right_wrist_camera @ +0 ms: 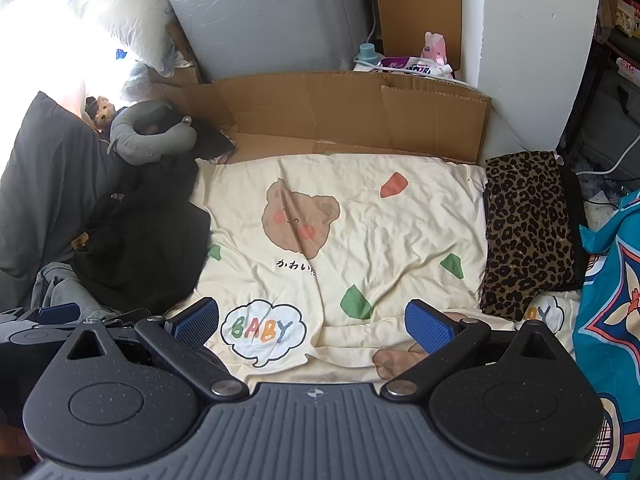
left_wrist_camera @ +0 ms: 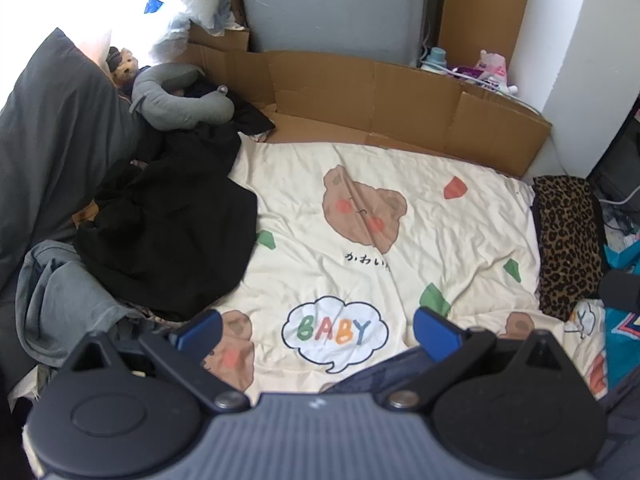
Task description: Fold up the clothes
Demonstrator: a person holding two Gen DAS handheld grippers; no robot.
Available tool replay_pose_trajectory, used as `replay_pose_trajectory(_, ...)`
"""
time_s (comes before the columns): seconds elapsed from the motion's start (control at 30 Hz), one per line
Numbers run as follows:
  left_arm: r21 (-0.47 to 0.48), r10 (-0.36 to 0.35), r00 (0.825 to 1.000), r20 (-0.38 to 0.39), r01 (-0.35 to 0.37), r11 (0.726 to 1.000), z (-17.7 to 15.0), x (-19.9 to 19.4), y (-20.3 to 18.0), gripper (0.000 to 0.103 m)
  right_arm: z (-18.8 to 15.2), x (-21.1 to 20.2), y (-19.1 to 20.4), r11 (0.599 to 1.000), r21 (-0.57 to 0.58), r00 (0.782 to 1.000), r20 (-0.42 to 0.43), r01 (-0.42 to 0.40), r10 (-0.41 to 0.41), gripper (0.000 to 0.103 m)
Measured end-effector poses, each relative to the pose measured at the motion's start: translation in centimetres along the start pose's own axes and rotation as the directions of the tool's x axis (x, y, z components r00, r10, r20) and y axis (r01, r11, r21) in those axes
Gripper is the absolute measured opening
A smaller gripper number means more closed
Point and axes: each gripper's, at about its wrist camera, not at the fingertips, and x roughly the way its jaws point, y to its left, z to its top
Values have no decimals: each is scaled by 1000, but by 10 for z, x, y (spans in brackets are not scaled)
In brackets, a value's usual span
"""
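Both tongs hung released over the bed, jaws spread wide with nothing between them: the left gripper [left_wrist_camera: 318, 330] and the right gripper [right_wrist_camera: 312, 320] each tilted down at the cream bear-print sheet [left_wrist_camera: 400, 240]. No garment was in hand, so the step looked like the choosing of the next piece. The unfolded clothes lay heaped to the left of both tongs: a black garment [left_wrist_camera: 172, 232] sprawled over the sheet's edge, with a grey garment [left_wrist_camera: 60, 296] just beside it, nearer the left gripper. A leopard-print piece [right_wrist_camera: 524, 232] (apparently already folded) rested at the sheet's right edge. The next move likely called for reaching left, pinching the black garment's edge and dragging it onto the bare middle.
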Motion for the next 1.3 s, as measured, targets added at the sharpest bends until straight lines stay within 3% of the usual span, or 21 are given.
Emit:
replay_pose_trajectory(0.13, 0, -1, 1000, 19, 1, 1000, 2, -4, -1, 103, 0, 0, 0, 1000, -1, 1000, 1, 2, -2, 102)
replay_pose_trajectory(0.2, -25, -38, 999, 6, 38, 999, 1, -1, 10, 103, 0, 0, 0, 1000, -1, 1000, 1, 2, -2, 102)
replay_pose_trajectory(1.3, -12, -15, 1000, -4, 15, 1000, 3, 2, 4, 103, 0, 1, 1, 1000, -8, 1000, 2, 5, -5, 102)
